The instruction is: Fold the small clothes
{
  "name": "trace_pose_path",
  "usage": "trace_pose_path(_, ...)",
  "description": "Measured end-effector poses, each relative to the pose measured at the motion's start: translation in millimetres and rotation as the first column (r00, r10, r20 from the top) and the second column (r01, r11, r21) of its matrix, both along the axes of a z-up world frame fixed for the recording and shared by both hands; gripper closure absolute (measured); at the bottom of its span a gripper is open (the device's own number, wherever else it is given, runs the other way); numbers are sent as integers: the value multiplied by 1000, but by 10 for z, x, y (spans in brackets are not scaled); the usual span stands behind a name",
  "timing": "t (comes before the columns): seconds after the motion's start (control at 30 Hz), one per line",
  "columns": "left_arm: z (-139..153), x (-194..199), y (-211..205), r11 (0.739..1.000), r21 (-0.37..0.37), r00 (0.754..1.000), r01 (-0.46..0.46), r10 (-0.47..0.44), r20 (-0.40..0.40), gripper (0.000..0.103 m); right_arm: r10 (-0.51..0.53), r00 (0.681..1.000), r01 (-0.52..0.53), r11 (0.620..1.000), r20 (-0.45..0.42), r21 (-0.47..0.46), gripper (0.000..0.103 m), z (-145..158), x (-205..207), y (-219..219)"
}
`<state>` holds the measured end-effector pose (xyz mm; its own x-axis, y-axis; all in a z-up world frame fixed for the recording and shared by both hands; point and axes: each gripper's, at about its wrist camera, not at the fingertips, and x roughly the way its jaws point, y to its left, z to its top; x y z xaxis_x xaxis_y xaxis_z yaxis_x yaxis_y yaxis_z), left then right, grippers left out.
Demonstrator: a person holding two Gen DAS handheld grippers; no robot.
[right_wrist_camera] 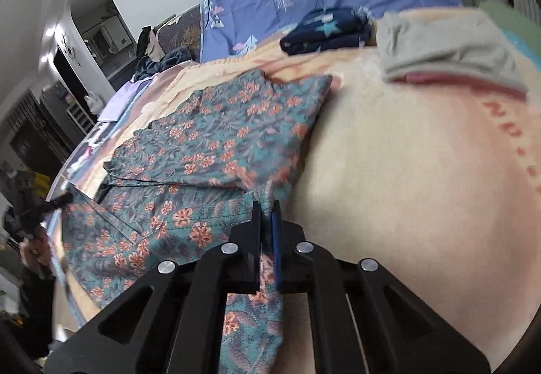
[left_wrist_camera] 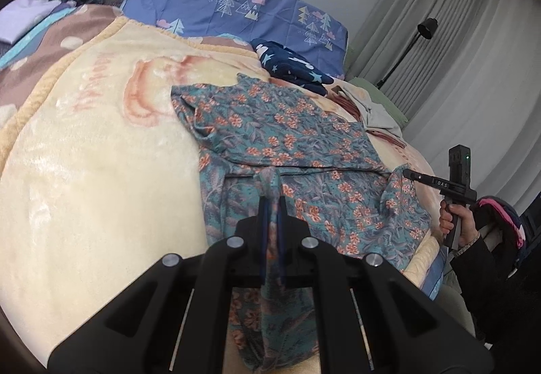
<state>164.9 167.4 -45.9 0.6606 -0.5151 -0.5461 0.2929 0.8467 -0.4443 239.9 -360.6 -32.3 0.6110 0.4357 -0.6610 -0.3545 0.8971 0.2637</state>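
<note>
A teal garment with orange flowers (left_wrist_camera: pixel 287 137) lies spread on the cream blanket (left_wrist_camera: pixel 101 171), partly doubled over itself. In the left wrist view my left gripper (left_wrist_camera: pixel 272 201) is shut on a bunched fold at the garment's near edge, and cloth hangs down between the fingers. My right gripper (left_wrist_camera: pixel 407 174), held by a hand, pinches the garment's right corner. In the right wrist view the right gripper (right_wrist_camera: pixel 267 206) is shut on a raised fold of the same garment (right_wrist_camera: pixel 219 137). The left gripper (right_wrist_camera: pixel 64 200) shows blurred at the far left edge of the cloth.
A folded navy star-print cloth (left_wrist_camera: pixel 294 64) and a folded grey cloth (left_wrist_camera: pixel 378 113) lie beyond the garment. A blue tree-print quilt (left_wrist_camera: pixel 236 2) lines the far side. A lilac cloth (left_wrist_camera: pixel 23 15) sits far left. A floor lamp (left_wrist_camera: pixel 426 29) and curtains (left_wrist_camera: pixel 473 52) stand right.
</note>
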Motion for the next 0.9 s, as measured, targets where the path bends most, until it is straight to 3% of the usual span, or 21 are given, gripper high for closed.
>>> trace_pose_path(0.1,71,-36,-44,1000,11,1000,9,-10,16,99,-23,998,28,996,60,-80,98,79,-93,77)
trace_pose_path(0.2,114,-63,-88,1000,15,999,18,-18,28,99,-46,996,53,995,79,-85,98,82,-128,85)
trace_pose_path(0.47,251,-92,-102,1000,3,998,22,-22,60,99,-106,982,113,993,156,-39,98,195,-292,62)
trace_pose_path(0.9,546,112,113,999,-48,991,-5,12,136,99,-118,956,121,993,269,5,98,679,-234,187)
